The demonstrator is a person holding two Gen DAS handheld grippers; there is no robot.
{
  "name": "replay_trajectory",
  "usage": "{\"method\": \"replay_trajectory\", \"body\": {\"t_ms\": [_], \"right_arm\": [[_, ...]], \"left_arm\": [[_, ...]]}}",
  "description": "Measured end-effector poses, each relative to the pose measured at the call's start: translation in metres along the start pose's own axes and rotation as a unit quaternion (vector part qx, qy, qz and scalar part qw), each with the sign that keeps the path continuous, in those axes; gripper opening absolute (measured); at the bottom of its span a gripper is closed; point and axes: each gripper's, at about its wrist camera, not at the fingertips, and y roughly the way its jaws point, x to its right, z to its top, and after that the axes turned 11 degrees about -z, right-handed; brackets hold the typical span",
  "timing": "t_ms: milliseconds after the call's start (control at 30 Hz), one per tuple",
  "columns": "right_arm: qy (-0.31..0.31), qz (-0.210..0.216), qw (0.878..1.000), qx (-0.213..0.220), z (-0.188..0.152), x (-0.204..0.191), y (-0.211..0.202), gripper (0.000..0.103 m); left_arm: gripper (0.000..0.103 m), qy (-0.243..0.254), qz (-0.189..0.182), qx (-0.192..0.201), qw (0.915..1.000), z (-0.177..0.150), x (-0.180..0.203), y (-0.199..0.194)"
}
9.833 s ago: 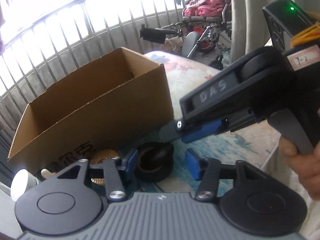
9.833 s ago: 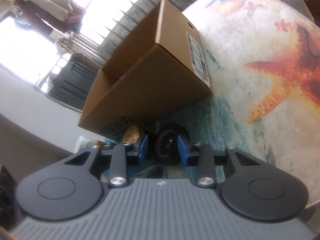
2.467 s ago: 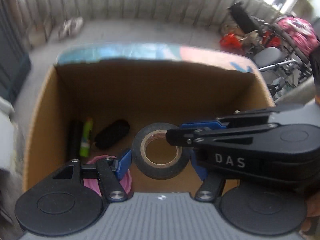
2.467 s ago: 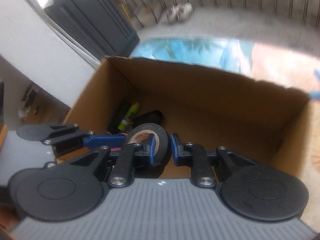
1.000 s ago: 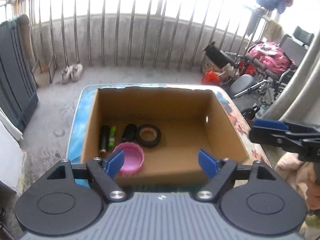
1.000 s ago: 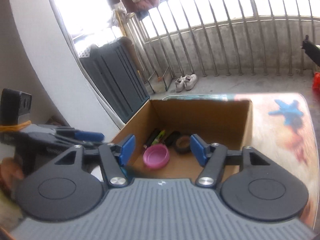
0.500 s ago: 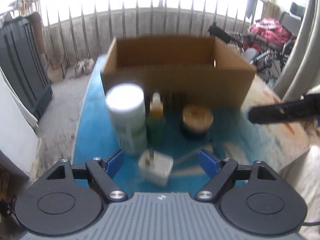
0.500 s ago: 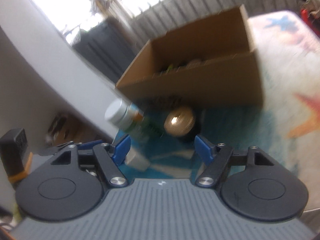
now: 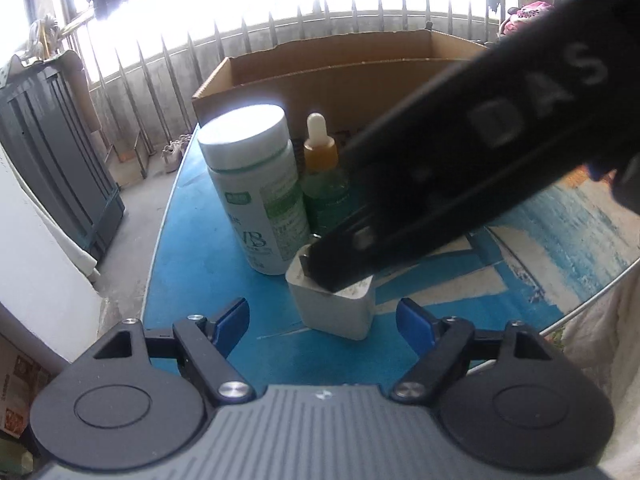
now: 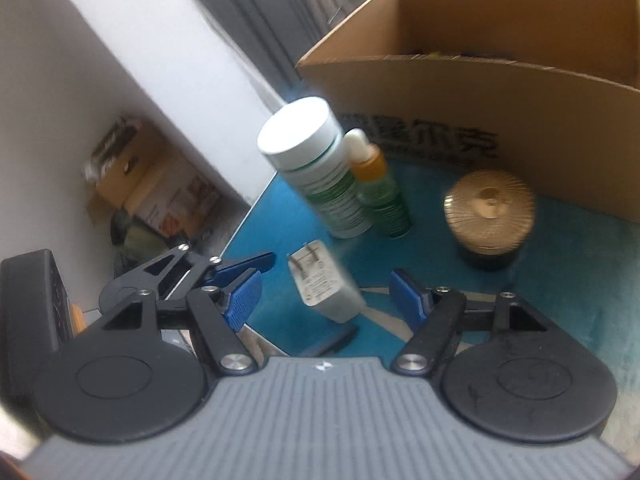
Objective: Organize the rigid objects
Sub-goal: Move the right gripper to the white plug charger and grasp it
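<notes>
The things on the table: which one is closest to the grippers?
The white plug, lying between both open grippers; the white-capped bottle, dropper bottle and gold-lidded jar stand farther back.

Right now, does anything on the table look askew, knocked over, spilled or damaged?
Nothing stands out. The white bottle, dropper bottle, gold-lidded jar and white charger stand on the mat in front of the cardboard box, with no spill or damage visible. The charger's prongs point up. The right-wrist view is slightly blurred.

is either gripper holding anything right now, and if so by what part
Nothing is held. The left gripper and right gripper are both open around the white plug adapter, not closed on it.
</notes>
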Motion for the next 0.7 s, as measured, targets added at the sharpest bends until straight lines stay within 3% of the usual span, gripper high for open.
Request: {"method": "replay_trajectory", "body": {"t_ms": [367,567,700], "right_arm": [[-0.033,-0.020,0.998,-0.043,0.009,-0.009,0.039,0.056],[-0.039,-0.011,0.998,-0.052,0.009,-0.013,0.047,0.039],[-0.049,-0.019,0.998,-0.043,0.007,-0.018,0.045,0.037]], "left_arm": [[0.063,-0.027,-0.030,0.005,0.9992,-0.004,-0.014,0.013],[0.048,-0.027,-0.039,0.011,0.9988,-0.004,-0.012,0.014],[0.047,-0.031,-0.037,0.009,0.9988,-0.003,-0.010,0.014]]}}
